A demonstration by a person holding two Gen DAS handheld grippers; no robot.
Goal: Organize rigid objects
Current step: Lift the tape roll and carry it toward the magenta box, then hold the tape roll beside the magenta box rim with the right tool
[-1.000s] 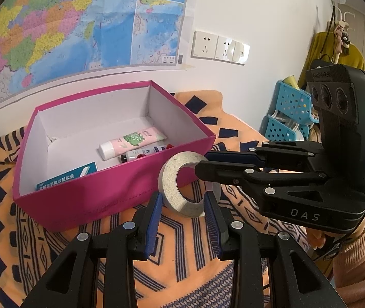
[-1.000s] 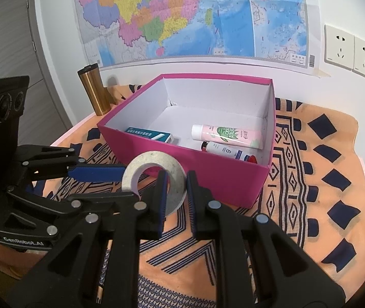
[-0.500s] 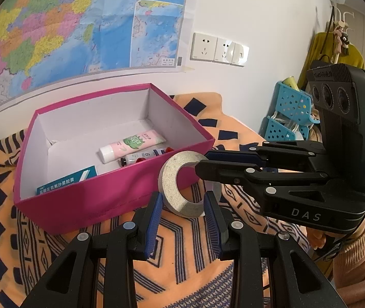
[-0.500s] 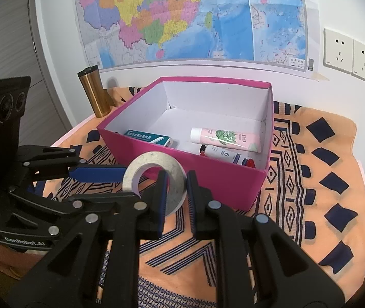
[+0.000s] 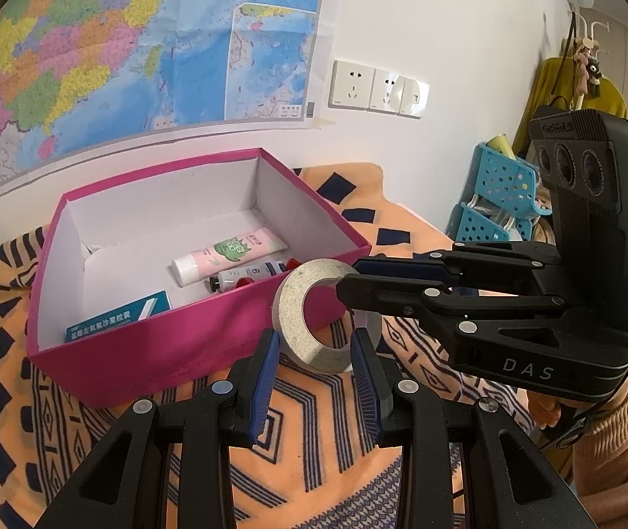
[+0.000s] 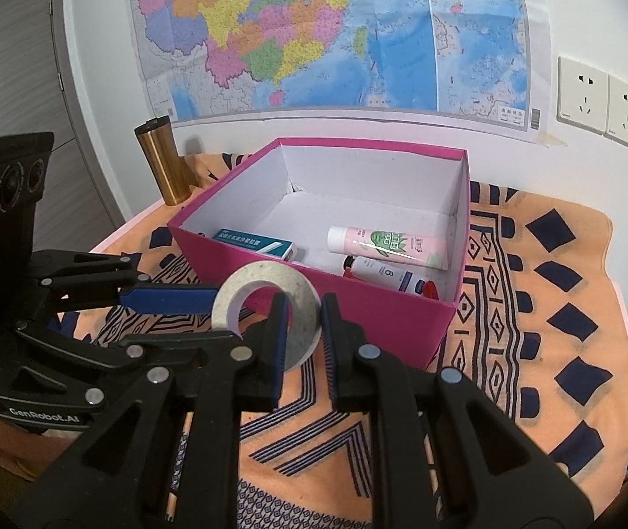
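Observation:
A grey roll of tape stands on edge in the air just in front of the pink box. My right gripper is shut on the roll of tape, gripping its right side. My left gripper is open, its fingers either side of the roll's lower edge without pressing it. The pink box holds a pink tube, a white tube with a red cap and a teal carton.
An orange patterned cloth covers the table. A gold tumbler stands at the back left by the wall. Blue plastic baskets stand beyond the table's right side. A pencil lies near the front edge.
Both grippers and the roll of tape have risen slightly and moved a little closer to the box. The grips are unchanged.

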